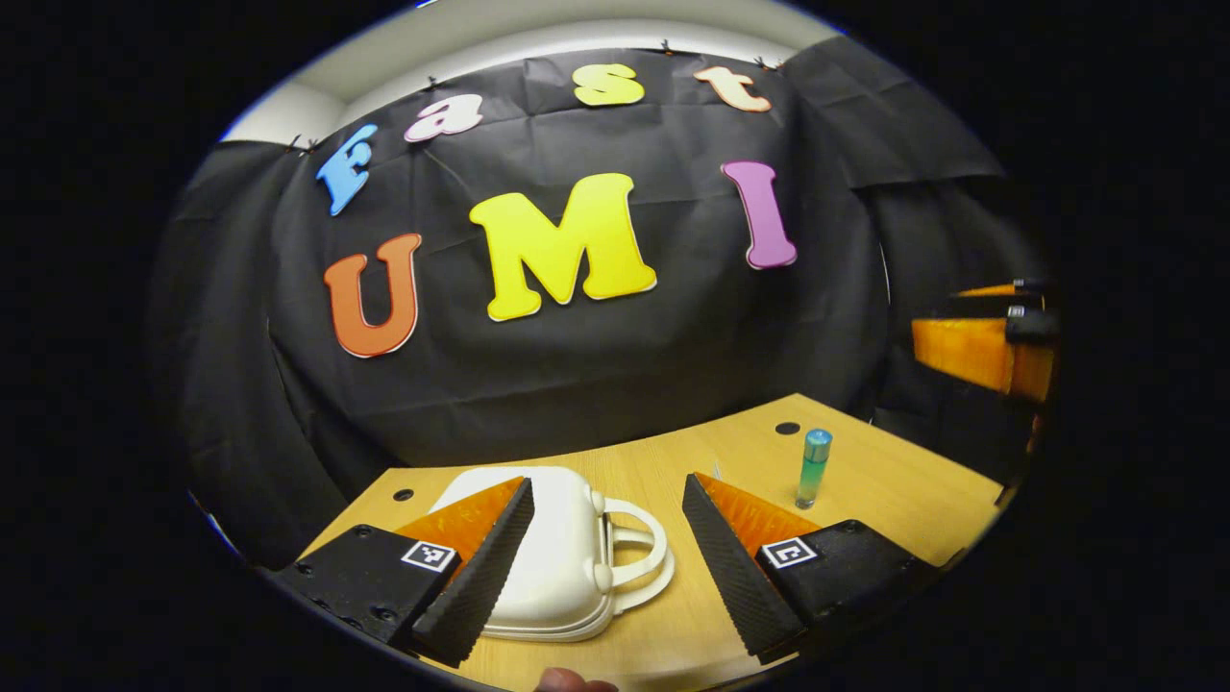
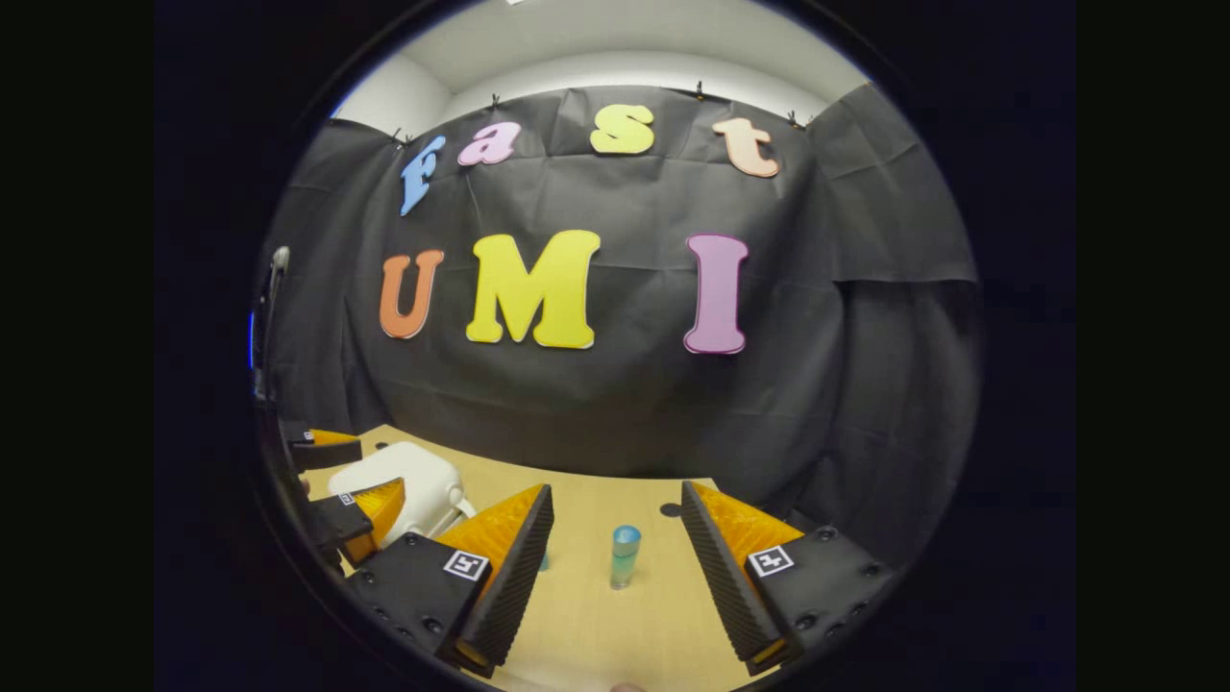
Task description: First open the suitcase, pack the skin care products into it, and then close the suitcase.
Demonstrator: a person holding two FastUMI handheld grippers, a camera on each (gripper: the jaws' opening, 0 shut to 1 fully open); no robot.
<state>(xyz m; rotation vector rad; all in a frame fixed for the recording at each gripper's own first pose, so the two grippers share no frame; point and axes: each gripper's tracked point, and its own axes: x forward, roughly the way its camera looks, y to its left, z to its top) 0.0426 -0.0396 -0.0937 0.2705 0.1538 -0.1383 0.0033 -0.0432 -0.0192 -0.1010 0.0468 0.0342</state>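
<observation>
A small white hard-shell suitcase (image 1: 553, 567) lies closed on the wooden table (image 1: 894, 490), its handle (image 1: 642, 551) pointing right. My left gripper (image 1: 607, 483) hovers open over it, the left finger above the lid and the right finger beside the handle. A slim blue-green bottle (image 1: 813, 468) stands upright to the right of the suitcase. In the right gripper view that bottle (image 2: 625, 556) stands between and beyond the fingers of my open right gripper (image 2: 616, 490), untouched. The suitcase (image 2: 423, 485) shows at left there, with the left gripper (image 2: 380, 469) over it.
The black cloth wall closes off the back of the table. Round cable holes (image 1: 787, 428) (image 1: 404, 495) sit near the table's far edge. A small teal thing (image 2: 544, 560) peeks out beside my right gripper's left finger. The right gripper (image 1: 937, 312) hangs at the far right of the left gripper view.
</observation>
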